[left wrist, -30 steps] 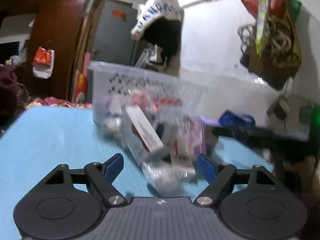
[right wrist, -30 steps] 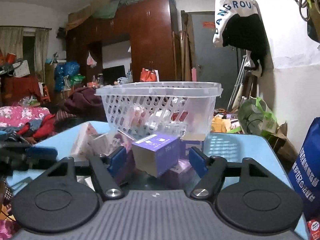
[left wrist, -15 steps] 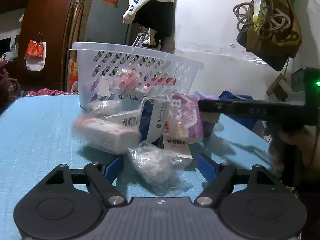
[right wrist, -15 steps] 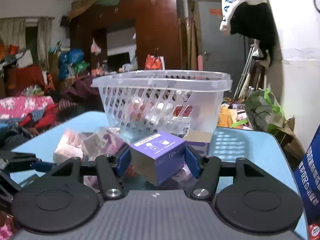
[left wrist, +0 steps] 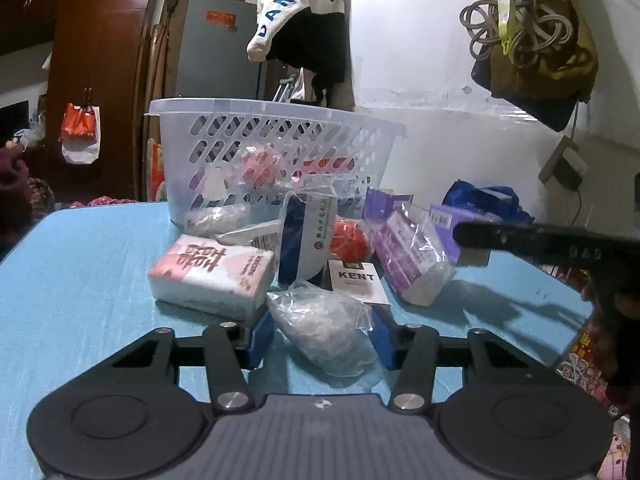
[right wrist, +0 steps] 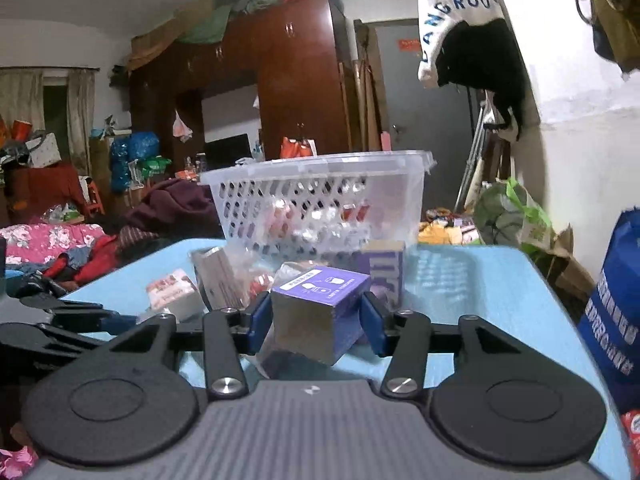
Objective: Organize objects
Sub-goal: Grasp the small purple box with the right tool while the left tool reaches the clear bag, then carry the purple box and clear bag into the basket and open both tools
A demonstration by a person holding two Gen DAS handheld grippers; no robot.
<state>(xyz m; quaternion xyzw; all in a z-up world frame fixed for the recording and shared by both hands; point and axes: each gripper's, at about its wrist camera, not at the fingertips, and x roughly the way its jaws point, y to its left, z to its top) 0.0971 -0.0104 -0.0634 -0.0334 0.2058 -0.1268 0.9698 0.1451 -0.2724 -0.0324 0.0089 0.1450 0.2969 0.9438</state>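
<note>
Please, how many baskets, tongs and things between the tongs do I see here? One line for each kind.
White basket: 1
Tongs: 2, left tongs and right tongs, both have just been closing
Things gripped between them: 2, clear plastic bag and purple box
Total: 5

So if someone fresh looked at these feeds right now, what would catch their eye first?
Probably the two grips: the left gripper has just closed on a clear plastic bag at the near edge of the pile, and the right gripper has just closed on a purple box. Behind both, the white basket stands on the blue table, packets heaped in front of it.
</note>
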